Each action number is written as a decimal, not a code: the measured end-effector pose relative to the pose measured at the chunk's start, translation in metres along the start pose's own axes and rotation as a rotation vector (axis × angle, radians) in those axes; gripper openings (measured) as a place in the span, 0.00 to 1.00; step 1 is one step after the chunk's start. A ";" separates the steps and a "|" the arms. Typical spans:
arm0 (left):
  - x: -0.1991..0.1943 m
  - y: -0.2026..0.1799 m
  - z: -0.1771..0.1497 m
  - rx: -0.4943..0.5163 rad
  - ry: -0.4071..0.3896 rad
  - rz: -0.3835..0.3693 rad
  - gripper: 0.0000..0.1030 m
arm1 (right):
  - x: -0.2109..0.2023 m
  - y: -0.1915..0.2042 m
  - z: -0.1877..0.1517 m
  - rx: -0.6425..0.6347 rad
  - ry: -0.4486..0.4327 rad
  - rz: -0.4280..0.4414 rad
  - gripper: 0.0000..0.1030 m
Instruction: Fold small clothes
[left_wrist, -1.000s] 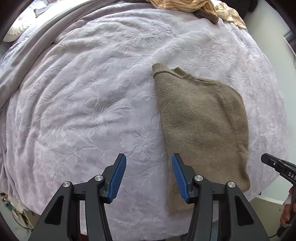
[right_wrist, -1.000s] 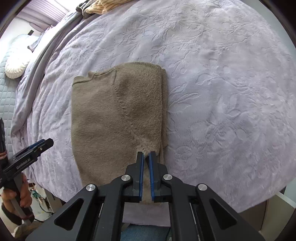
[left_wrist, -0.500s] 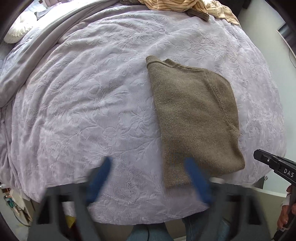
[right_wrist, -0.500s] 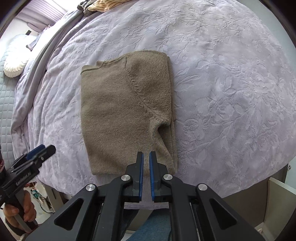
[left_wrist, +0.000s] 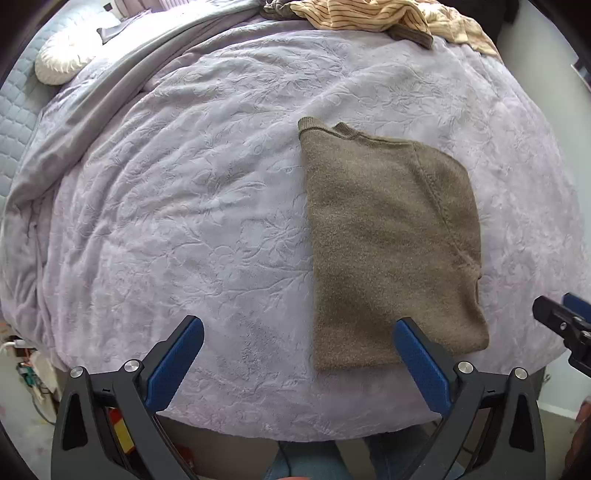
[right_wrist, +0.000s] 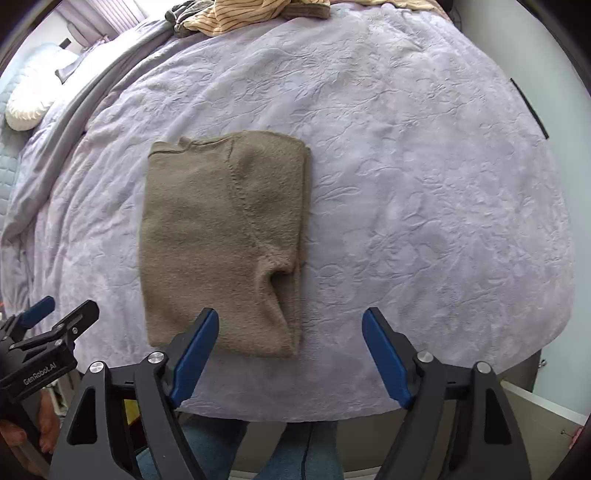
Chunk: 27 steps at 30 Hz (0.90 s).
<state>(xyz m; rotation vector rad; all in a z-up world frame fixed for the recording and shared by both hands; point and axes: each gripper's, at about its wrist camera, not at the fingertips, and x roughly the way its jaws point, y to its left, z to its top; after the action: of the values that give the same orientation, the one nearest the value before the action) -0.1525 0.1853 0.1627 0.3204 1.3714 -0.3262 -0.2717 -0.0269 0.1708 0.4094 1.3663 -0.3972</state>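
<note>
The fuzzy olive-brown knit sweater (right_wrist: 221, 243) lies folded into a narrow rectangle on the lilac embossed bedspread (right_wrist: 424, 184), near its front edge. Your left gripper (left_wrist: 297, 354) stands wide and empty; your right gripper (right_wrist: 290, 345) is opening, nothing between its jaws. Likely left: a crosswise fold, then the striped heap of clothes (left_wrist: 369, 14).

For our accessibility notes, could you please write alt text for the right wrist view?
A folded brown sweater lies flat on a lilac bedspread. The right gripper hangs above its near edge, jaws opening with nothing between them; striped clothes are heaped at the far end.
</note>
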 end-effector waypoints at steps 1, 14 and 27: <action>-0.002 -0.002 -0.001 0.006 -0.002 -0.002 1.00 | -0.002 0.000 0.000 -0.009 -0.018 -0.025 0.99; -0.009 -0.013 0.002 0.053 -0.010 0.024 1.00 | -0.001 0.004 0.004 0.018 -0.014 -0.029 1.00; -0.007 -0.007 0.003 0.032 0.002 0.023 1.00 | 0.001 0.006 0.007 0.018 -0.008 -0.045 1.00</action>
<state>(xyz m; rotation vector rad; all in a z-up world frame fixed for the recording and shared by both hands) -0.1543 0.1780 0.1696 0.3629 1.3649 -0.3286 -0.2621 -0.0253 0.1714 0.3926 1.3672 -0.4481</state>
